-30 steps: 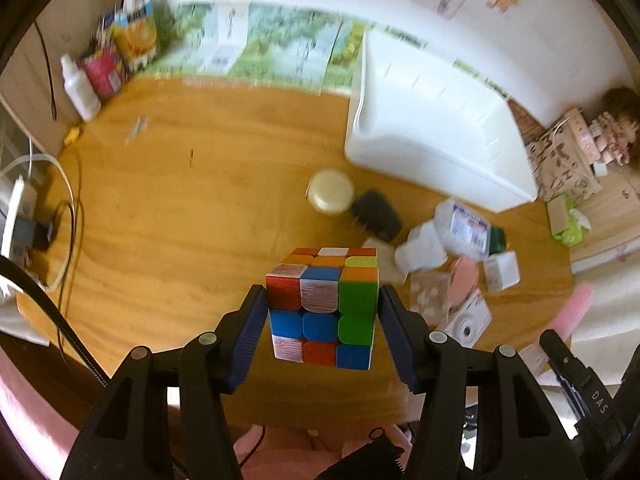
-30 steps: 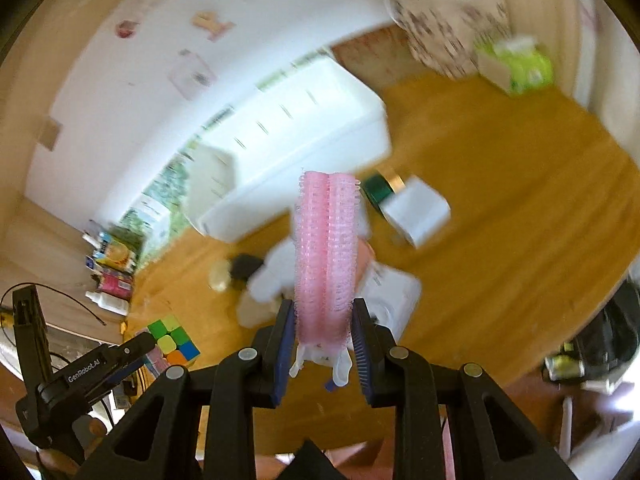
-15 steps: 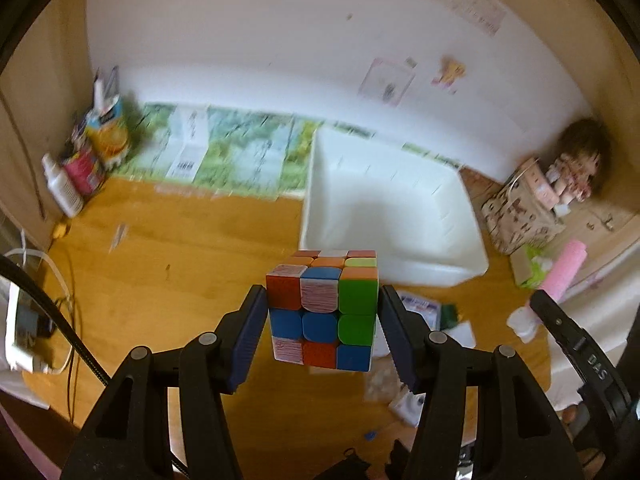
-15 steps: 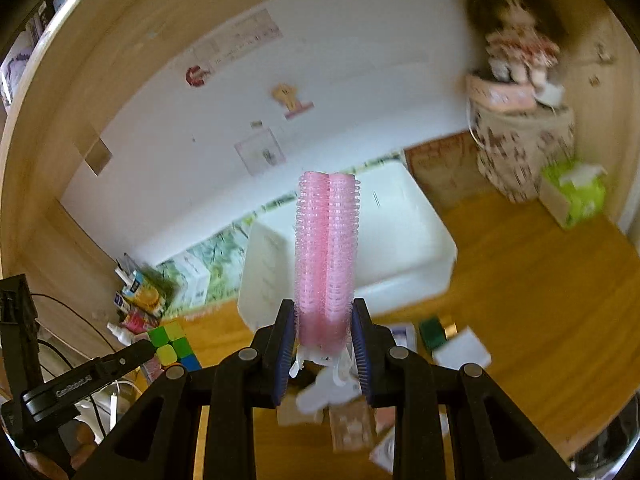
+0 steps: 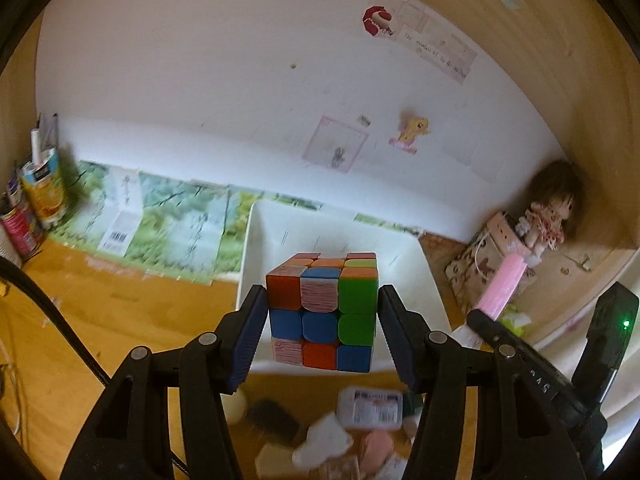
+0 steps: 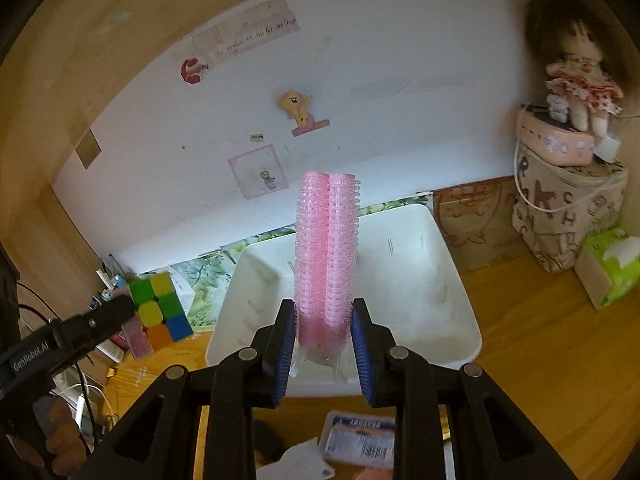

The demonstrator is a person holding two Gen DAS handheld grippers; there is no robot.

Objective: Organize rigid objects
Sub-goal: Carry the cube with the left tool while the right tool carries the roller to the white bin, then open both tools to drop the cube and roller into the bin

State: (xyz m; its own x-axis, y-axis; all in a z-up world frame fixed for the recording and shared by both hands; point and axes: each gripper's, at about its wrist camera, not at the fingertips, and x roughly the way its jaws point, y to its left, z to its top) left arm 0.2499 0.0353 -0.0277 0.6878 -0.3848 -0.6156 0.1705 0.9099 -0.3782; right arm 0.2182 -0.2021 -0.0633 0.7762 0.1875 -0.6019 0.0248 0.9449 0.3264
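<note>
My left gripper (image 5: 322,316) is shut on a colourful puzzle cube (image 5: 324,312) and holds it in the air in front of a white bin (image 5: 256,264). My right gripper (image 6: 325,344) is shut on a pink bristly hair roller (image 6: 326,248), held upright in front of the same white bin (image 6: 460,300), which looks empty. The cube (image 6: 160,312) and left gripper show at the left of the right wrist view; the roller (image 5: 502,284) shows at the right of the left wrist view.
Small items lie on the wooden desk (image 5: 100,320) below the grippers: a labelled plastic box (image 5: 370,408), a dark brush (image 5: 272,420), a white piece (image 5: 324,440). Bottles (image 5: 36,200) stand far left. A doll (image 6: 576,64) on a letter-print box (image 6: 568,216) and tissue pack (image 6: 612,272) stand right.
Both grippers rose and tilted up toward the white bin, still holding the cube and the roller. The clutter on the desk slid down to the bottom of both views.
</note>
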